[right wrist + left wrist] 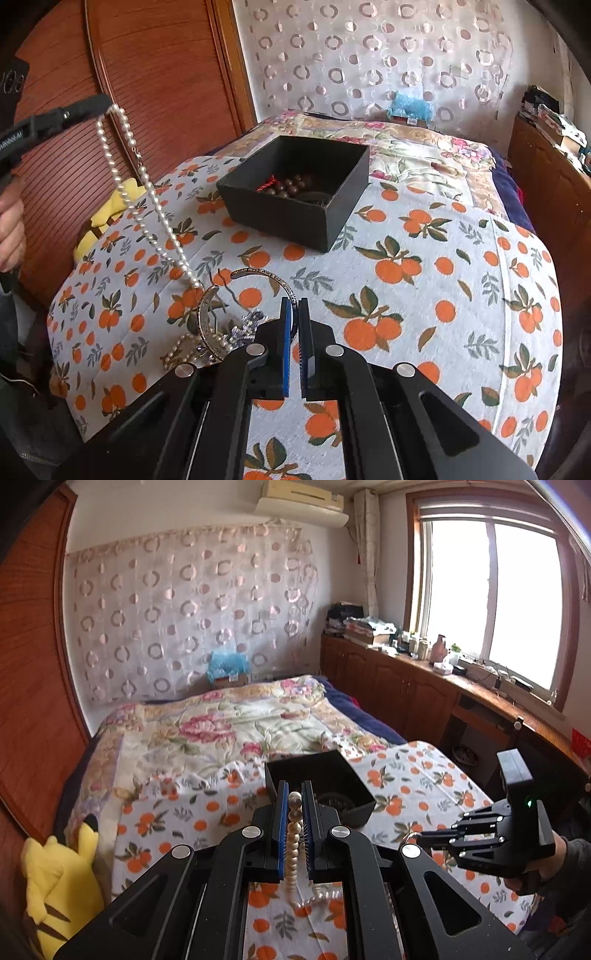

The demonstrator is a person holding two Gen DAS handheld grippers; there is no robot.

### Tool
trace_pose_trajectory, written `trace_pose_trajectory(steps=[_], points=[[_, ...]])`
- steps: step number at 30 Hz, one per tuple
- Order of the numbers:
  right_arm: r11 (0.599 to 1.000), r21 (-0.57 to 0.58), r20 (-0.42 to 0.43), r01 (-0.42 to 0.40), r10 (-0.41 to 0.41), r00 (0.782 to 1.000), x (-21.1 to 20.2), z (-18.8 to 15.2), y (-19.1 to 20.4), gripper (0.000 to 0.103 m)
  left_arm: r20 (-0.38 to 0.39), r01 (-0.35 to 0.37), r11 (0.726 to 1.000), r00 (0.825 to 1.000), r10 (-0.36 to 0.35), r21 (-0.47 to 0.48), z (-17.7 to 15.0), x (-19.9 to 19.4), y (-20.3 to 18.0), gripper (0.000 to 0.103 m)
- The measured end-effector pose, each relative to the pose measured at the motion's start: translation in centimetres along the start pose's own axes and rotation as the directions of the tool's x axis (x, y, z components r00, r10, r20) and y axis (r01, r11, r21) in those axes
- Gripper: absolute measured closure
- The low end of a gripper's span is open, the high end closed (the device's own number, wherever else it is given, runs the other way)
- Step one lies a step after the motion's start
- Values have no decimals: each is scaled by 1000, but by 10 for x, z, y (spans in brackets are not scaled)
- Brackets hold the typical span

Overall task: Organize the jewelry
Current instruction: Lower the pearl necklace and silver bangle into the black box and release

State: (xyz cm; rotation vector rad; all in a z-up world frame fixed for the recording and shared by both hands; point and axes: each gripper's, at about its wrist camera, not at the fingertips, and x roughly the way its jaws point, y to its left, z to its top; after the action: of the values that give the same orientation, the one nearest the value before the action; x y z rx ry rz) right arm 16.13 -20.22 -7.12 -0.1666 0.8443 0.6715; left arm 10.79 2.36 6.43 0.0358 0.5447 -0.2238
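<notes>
Your left gripper [295, 805] pinches pearl necklace [293, 834] | right gripper [294, 310] clamps bangle [258, 275] | black box [295, 218] lies at 12 o'clock, left nearer.

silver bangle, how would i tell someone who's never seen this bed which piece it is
Start at the orange-print cloth on the bed and its black box, then come to the near edge left of the box. There the right hand-held gripper pinches the silver bangle. It is a rigid, open, engraved cuff, unlike the limp pearl necklace beside it.
</notes>
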Motion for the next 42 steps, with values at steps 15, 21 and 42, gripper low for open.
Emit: trace_pose_trajectory(steps=[15, 21, 42], points=[[999, -47, 42, 16, -14, 999, -1, 32, 1, 99, 101, -9, 999, 995, 4, 52, 58, 4, -10, 97], [998, -57, 67, 37, -33, 997, -2, 48, -4, 99, 149, -5, 997, 989, -6, 74, 87, 8, -14, 97], [996, -64, 94, 59, -52, 994, 11, 84, -19, 99, 50, -5, 999, 999, 3, 40, 89, 77, 3, 102]])
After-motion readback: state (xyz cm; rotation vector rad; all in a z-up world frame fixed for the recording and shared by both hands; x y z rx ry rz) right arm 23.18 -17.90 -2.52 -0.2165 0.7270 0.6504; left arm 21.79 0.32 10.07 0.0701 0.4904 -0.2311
